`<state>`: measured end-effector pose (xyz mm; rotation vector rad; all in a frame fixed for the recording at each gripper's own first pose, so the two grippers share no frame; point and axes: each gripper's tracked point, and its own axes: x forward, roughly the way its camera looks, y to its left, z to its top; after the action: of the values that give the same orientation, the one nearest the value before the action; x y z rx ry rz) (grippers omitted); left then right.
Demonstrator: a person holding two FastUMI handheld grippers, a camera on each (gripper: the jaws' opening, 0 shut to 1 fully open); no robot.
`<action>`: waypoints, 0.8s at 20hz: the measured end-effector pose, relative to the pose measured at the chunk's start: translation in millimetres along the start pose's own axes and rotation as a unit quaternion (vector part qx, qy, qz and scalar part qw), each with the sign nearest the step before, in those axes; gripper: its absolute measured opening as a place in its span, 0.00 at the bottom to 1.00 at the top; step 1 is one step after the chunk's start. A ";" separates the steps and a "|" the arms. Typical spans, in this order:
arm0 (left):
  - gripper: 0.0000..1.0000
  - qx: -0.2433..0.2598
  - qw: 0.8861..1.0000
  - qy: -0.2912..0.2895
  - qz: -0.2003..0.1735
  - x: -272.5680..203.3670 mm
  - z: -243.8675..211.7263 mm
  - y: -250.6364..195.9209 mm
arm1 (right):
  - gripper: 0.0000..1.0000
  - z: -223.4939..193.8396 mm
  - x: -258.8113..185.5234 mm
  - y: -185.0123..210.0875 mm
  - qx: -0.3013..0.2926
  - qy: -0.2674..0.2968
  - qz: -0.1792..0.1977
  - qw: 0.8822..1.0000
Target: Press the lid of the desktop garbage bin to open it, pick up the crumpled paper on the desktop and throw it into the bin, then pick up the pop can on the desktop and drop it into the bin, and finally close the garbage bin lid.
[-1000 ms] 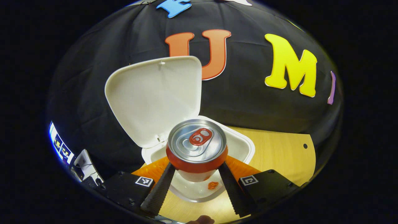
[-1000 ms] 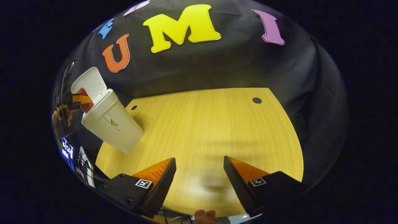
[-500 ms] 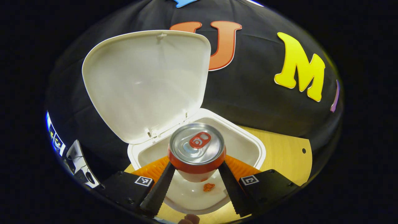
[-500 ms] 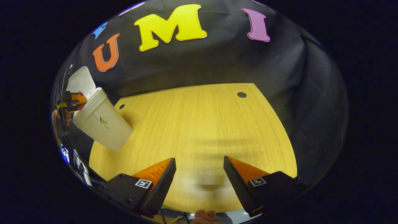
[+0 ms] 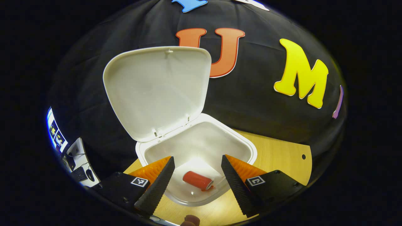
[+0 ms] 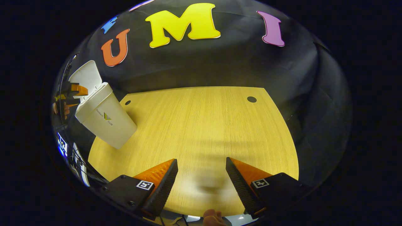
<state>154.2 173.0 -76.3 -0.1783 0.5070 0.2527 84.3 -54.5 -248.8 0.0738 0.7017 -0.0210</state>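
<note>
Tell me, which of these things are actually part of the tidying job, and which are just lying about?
Part of the job:
- garbage bin
- its lid, standing open
- pop can, lying at the bottom of the bin
- left gripper, fingers apart above the bin
- right gripper, open over the table

Just there:
- wooden table
- equipment beside the booth

The left gripper view hangs close above the open bin (image 5: 201, 147), looking steeply down into it past its own tool (image 5: 196, 180). The right gripper view sits farther back over the worktop (image 6: 201, 125), facing the booth wall. Both share the bin (image 6: 105, 122); at its distorted left edge is probably the left tool (image 6: 72, 95).
</note>
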 end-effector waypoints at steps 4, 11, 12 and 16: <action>0.98 0.013 0.999 -0.038 0.032 -27.7 30.0 13.7 | 0.94 8.6 1.4 -3.0 0.008 -0.009 0.031 0.999; 0.98 -0.010 0.996 -0.070 0.061 -64.0 44.3 -1.0 | 0.97 -7.9 7.1 -4.1 -0.012 0.017 0.094 0.995; 0.98 -0.029 0.995 -0.069 0.064 -67.9 43.8 -2.1 | 0.97 -9.3 7.5 -2.1 -0.013 0.021 0.107 0.994; 0.98 -0.087 0.990 -0.070 0.085 -78.9 52.5 7.9 | 0.97 -14.8 12.6 -1.5 -0.026 0.036 0.132 0.990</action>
<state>109.3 177.3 7.4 -0.2848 0.3613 0.4729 84.4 -54.8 -268.3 0.1174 0.7597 0.2545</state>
